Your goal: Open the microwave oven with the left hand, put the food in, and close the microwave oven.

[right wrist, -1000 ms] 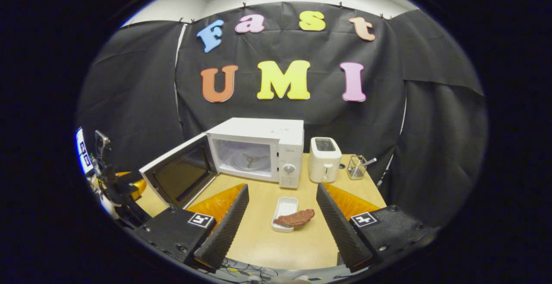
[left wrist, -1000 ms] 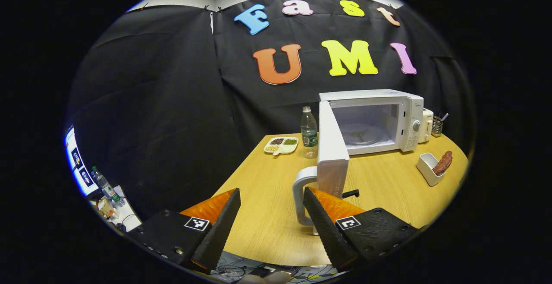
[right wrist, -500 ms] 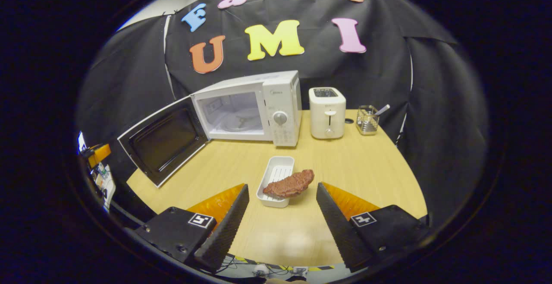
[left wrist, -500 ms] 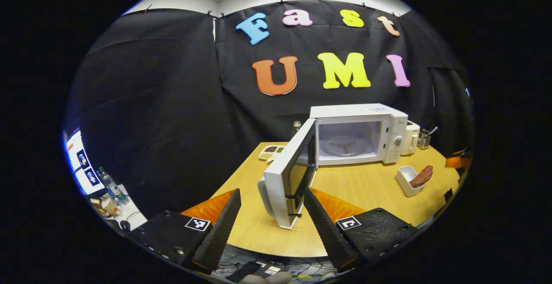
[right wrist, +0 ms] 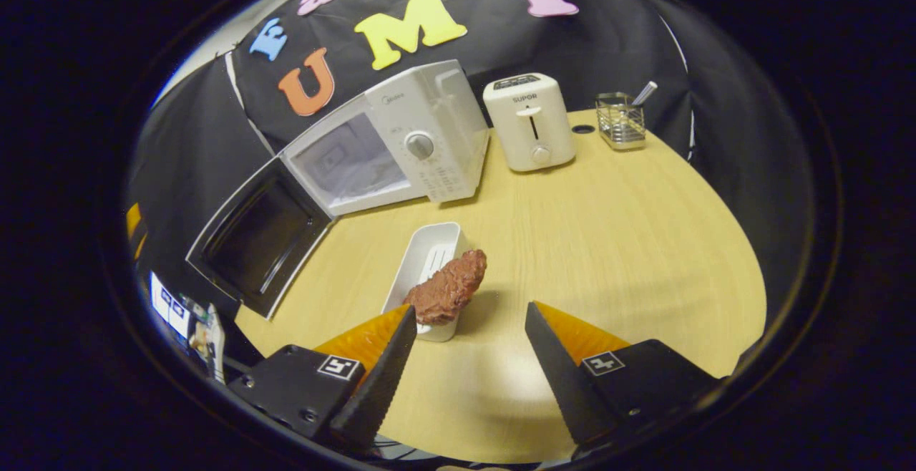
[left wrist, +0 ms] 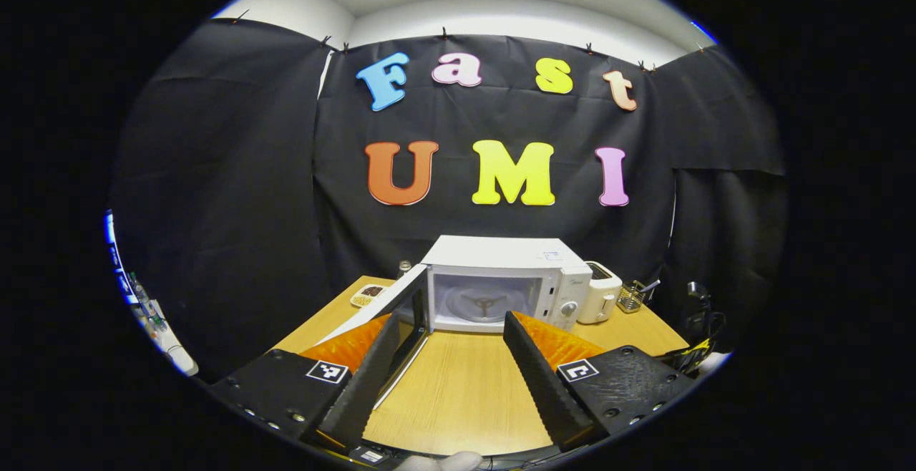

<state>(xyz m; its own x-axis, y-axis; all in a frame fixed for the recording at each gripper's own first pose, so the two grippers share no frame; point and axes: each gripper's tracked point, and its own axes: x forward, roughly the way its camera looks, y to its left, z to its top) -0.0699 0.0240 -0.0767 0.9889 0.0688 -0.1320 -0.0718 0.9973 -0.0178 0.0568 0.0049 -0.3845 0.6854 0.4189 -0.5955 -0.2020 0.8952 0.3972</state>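
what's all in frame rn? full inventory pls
microwave: 1, white, back left of table, cavity bare
door: 1, white frame, dark window, swung open
toaster: 1, white, just right of microwave
wire caddy: 1, metal, right of toaster, a handle sticking out
dish: 1, white, mid table
meat: 1, brown, lying across dish rim
snack tray: 1, white, table's far left corner
table: 1, light wood
left hand-held gripper: 1, open, in front of microwave, holding nothing
right hand-held gripper: 1, open, just short of dish
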